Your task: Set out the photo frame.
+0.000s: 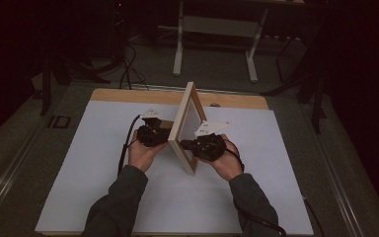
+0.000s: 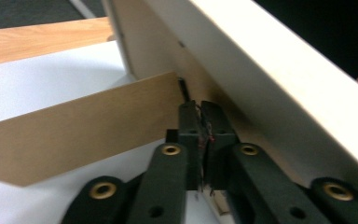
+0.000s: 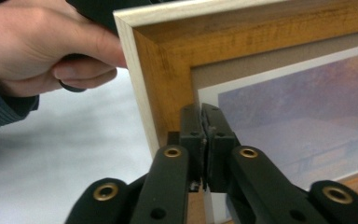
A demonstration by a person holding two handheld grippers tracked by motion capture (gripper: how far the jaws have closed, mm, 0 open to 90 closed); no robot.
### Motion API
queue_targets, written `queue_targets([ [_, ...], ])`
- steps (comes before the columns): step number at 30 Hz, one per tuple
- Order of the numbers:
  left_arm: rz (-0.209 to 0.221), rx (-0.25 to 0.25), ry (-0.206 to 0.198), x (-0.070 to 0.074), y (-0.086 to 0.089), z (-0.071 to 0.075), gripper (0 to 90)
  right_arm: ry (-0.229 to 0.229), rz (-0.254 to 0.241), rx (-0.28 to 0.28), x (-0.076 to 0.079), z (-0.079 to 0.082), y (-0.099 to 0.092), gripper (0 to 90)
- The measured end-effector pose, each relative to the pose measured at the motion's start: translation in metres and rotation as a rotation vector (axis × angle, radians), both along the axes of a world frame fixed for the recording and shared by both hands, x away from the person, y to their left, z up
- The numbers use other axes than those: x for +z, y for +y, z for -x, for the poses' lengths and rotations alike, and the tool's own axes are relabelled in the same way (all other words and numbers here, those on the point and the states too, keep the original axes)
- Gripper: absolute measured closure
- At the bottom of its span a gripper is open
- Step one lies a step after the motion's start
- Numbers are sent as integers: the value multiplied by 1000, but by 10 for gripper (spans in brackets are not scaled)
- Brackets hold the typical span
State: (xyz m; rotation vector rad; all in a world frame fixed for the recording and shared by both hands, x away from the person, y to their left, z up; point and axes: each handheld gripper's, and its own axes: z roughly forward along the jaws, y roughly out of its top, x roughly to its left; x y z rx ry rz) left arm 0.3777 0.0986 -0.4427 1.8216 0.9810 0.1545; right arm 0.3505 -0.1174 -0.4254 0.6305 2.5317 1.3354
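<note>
A wooden picture frame (image 1: 186,129) stands upright mid-desk (image 1: 103,168), between both grippers. The left gripper (image 2: 200,109), jaws together, noses the frame's back beside its fold-out stand (image 2: 84,126). The right gripper (image 3: 204,112), jaws likewise together, presses the front, where a purplish landscape print (image 3: 307,126) shows. No writing is readable.

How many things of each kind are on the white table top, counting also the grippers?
Picture frame, standing upright: 1
Wooden prop strip behind the frame: 1
Left gripper, right gripper: 2
Total: 4
</note>
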Motion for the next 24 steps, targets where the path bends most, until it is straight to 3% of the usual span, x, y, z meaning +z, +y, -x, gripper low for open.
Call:
queue_targets([
  [10, 13, 86, -8, 11, 13, 3, 770, -3, 18, -17, -2, 0, -4, 830],
  [17, 26, 97, -25, 19, 23, 8, 723, 1, 28, -27, -3, -1, -10, 809],
  [18, 62, 89, -27, 23, 27, 11, 702, 2, 30, -29, -4, -1, -10, 805],
  [20, 78, 91, -40, 28, 29, 15, 671, 4, 30, -32, -4, -1, -12, 799],
  [24, 74, 107, -60, 38, 31, 20, 626, 4, 27, -33, -4, -2, -15, 792],
])
